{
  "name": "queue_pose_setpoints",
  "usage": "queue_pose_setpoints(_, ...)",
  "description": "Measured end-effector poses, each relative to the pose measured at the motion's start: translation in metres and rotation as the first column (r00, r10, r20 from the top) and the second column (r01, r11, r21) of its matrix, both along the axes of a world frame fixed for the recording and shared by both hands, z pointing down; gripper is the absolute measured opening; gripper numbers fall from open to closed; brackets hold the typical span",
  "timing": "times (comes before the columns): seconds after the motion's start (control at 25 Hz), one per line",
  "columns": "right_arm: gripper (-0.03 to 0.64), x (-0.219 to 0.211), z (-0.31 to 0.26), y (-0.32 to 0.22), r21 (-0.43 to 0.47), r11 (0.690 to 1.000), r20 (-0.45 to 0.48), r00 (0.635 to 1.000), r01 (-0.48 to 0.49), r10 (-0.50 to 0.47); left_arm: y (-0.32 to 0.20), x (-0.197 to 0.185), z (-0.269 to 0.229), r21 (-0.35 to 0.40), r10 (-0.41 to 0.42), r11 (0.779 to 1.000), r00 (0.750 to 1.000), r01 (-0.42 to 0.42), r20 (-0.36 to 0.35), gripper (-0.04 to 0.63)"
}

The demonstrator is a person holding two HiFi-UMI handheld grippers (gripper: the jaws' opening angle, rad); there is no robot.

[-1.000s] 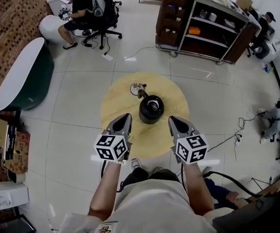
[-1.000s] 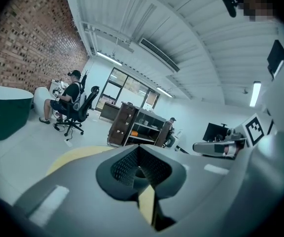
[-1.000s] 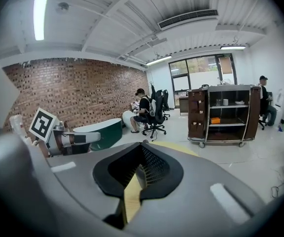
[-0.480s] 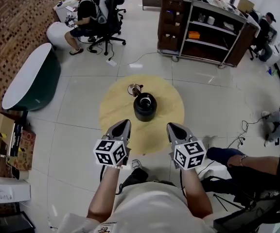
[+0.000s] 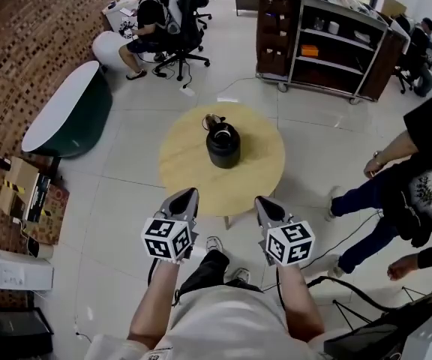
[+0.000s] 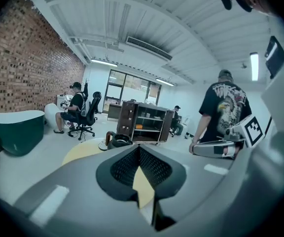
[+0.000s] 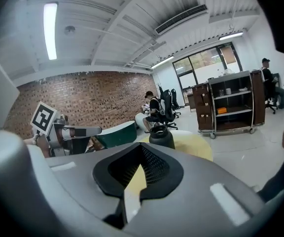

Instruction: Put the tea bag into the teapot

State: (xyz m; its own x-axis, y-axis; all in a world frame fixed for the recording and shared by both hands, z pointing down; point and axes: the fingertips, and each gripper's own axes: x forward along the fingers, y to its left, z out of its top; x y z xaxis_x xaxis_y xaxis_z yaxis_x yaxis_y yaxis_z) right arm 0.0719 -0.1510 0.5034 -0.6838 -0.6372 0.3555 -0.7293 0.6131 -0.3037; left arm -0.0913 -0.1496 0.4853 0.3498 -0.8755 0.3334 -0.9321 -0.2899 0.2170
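Note:
A black teapot (image 5: 223, 142) stands near the middle of a round pale-wood table (image 5: 257, 175). Just behind it lies a small dish (image 5: 213, 120) with something brown on it; no tea bag is clear to me. My left gripper (image 5: 188, 195) and right gripper (image 5: 262, 202) hover side by side short of the table's near edge, both shut and empty. In the left gripper view the shut left gripper (image 6: 139, 147) points at the teapot (image 6: 118, 141), with the right gripper (image 6: 216, 147) alongside. In the right gripper view the shut right gripper (image 7: 142, 146) points just left of the teapot (image 7: 161, 136).
A person (image 5: 418, 171) stands close to the table's right side. A dark wheeled shelf cart (image 5: 328, 36) is beyond the table. A green, white-topped bench (image 5: 70, 111) sits at the left, a seated person (image 5: 152, 17) on an office chair behind it, and boxes (image 5: 21, 193) by the brick wall.
The table and teapot have drawn farther from me and shifted up in the head view. Both grippers stay shut and sit slightly lower. A standing person has come in at the right.

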Motion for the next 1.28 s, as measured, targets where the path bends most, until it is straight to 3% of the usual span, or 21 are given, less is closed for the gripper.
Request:
queue_pose_setpoints(0.4,0.0,0.002,0.019,0.067,-0.047,0.999,0.068,0.997,-0.023,0.026,0.066,0.004,0.015,-0.029,0.023,0.999,0.999,-0.022,0.037,0.012)
queue_pose_setpoints(0.68,0.0,-0.002,0.014,0.092,-0.028,0.996,0.024,0.996,-0.08,0.08,0.073,0.001,0.016,-0.019,0.06,0.998,0.998,-0.06,0.014,0.012)
queue_pose_setpoints(1.28,0.0,-0.053,-0.01,0.119,0.03,0.993,-0.093,0.989,-0.115,0.117,0.087,-0.039,0.009,0.003,0.101,0.995,0.992,-0.101,-0.071,0.012)
